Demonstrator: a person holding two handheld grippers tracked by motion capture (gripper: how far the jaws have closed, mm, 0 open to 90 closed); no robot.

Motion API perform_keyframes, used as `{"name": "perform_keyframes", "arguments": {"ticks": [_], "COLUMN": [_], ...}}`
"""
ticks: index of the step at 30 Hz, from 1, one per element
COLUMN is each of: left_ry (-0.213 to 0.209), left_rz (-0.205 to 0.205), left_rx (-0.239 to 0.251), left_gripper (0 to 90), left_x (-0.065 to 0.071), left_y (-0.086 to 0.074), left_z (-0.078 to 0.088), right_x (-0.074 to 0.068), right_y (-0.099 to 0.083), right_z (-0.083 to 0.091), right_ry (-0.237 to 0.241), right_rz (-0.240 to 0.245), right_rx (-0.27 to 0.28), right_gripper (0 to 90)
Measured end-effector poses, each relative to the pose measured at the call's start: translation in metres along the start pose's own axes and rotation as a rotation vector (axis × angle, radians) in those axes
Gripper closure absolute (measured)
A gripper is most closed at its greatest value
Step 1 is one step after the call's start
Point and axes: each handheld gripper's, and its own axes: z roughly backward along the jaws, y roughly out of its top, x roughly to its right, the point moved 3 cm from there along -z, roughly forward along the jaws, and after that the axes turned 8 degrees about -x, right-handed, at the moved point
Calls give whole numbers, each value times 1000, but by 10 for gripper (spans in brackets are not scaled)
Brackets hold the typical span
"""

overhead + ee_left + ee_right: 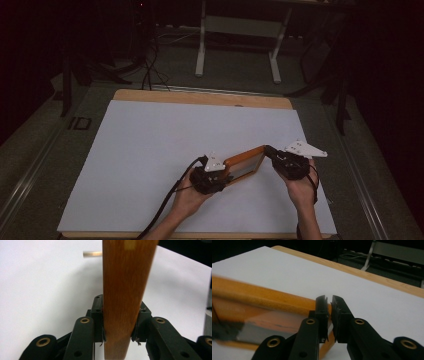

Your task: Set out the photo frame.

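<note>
A wooden picture frame (245,162) with a glass pane is tilted above the white sheet (165,135). My left gripper (227,175) is shut on its near left side. In the left gripper view both pads press the orange-brown wood (125,290) between the left gripper's (121,322) jaws. My right gripper (269,150) is at the frame's far right corner. In the right gripper view the right gripper (329,302) has only a narrow slit between its pads. The frame (262,300) lies just behind and below them, with nothing pressed between.
The white sheet covers a wooden table (200,96), whose edge shows at the back. Beyond it, white desk legs (201,50) and dark cables (149,70) sit on the floor. The sheet is bare to the left of and behind the frame.
</note>
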Motion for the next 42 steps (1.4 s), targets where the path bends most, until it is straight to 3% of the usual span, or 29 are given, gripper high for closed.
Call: {"name": "perform_keyframes", "arguments": {"ticks": [5,12,15,16,19,21,22,27,30,33,35,38,40,42], "left_ry": [-34,-72,-95,-104,-126,-130,-134,-146,-150,-157,-161,-172,-200,-198], "left_rz": [-77,-95,-111,-119,-141,-152,-161,-218,-231,-236,-237,-233,-181,-144], "left_rx": [-20,-2,-6,-6,1,11,15,23,21,22,21,26,48,64], "left_gripper": [692,692,691,691,690,690,689,686,684,683,680,674,635,592], "left_x": [-12,-27,-29,-28,-27,-27,-27,-22,-21,-21,-21,-22,-27,-32], "left_y": [21,36,37,38,38,39,39,39,41,42,42,41,39,39], "left_z": [26,49,53,53,53,52,52,50,49,48,48,49,49,50], "right_x": [-2,-13,-16,-20,-27,-29,-34,-41,-43,-45,-47,-47,-43,-43], "right_y": [2,2,3,3,4,4,5,7,9,10,10,9,7,6], "right_z": [2,-1,-2,-2,-3,-3,-6,-15,-20,-24,-26,-26,-21,-18], "right_ry": [2,78,122,180,268,290,329,351,384,403,428,419,435,442], "right_rz": [30,113,126,144,171,184,204,228,236,245,260,269,275,296], "right_rx": [0,-16,-14,-11,-2,-2,-17,-15,-5,-3,-9,-7,0,5], "right_gripper": [776,726,692,631,515,479,409,324,292,290,346,411,506,573]}}
